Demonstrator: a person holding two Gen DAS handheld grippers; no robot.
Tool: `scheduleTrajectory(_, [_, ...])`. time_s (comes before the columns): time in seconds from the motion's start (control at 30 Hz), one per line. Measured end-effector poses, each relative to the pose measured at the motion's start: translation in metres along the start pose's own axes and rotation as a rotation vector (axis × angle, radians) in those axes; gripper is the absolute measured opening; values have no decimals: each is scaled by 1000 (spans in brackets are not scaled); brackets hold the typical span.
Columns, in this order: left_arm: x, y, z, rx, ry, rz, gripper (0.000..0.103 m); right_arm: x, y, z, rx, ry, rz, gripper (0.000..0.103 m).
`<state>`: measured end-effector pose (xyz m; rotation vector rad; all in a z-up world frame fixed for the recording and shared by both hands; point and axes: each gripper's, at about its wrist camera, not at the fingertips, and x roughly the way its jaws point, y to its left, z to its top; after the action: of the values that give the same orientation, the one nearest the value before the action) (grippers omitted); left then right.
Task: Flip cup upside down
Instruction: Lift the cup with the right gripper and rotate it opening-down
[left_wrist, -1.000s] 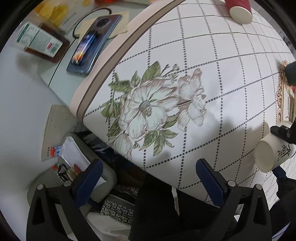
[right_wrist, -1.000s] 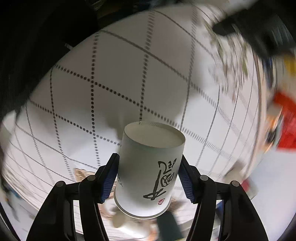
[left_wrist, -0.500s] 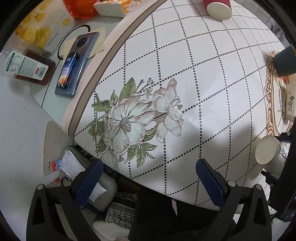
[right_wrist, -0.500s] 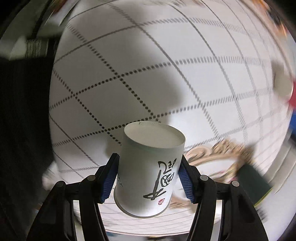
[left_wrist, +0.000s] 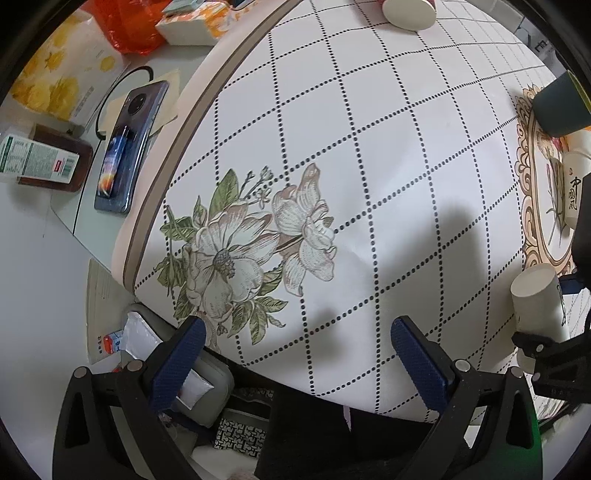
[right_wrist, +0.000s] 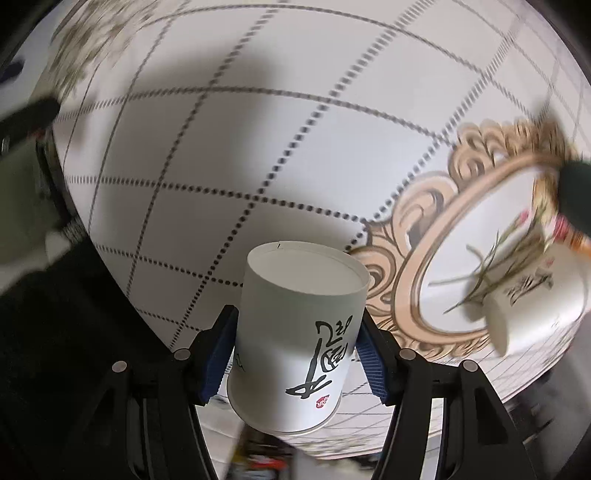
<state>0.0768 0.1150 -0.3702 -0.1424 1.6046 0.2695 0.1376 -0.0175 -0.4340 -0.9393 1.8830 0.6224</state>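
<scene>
White paper cup (right_wrist: 299, 339) is clamped base-forward in the right gripper (right_wrist: 295, 350), aloft above the tablecloth (right_wrist: 229, 147) mid-flip, so next it likely needs lowering rim-down; left gripper (left_wrist: 295, 354) gapes apart, holding nothing.

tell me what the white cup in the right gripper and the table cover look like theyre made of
White cup: likely paper, matte, with a thin rolled rim, recessed base and printed black calligraphy. Table cover: probably wipeable vinyl or oilcloth, smooth with a faint sheen and a printed dotted grid and flowers; woven cloth can't be ruled out.
</scene>
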Motion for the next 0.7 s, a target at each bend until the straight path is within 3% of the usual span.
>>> scheduleTrajectory(0.2, [-1,-12,5,31,-5,-19,103,-1,-23,2,131,-11,93,65])
scheduleTrajectory(0.33, [-3,-20,9,44,-2,-18,103,-5,-59,4,183,-16,117,66])
scheduleTrajectory(0.43, [-3,-25,11,54,3,-23,103,-6,-71,4,216,-12,109,76])
scheduleTrajectory(0.7, [-3,-50,22,102,11,-14,103,-19,-113,-15,300,-63,162,76])
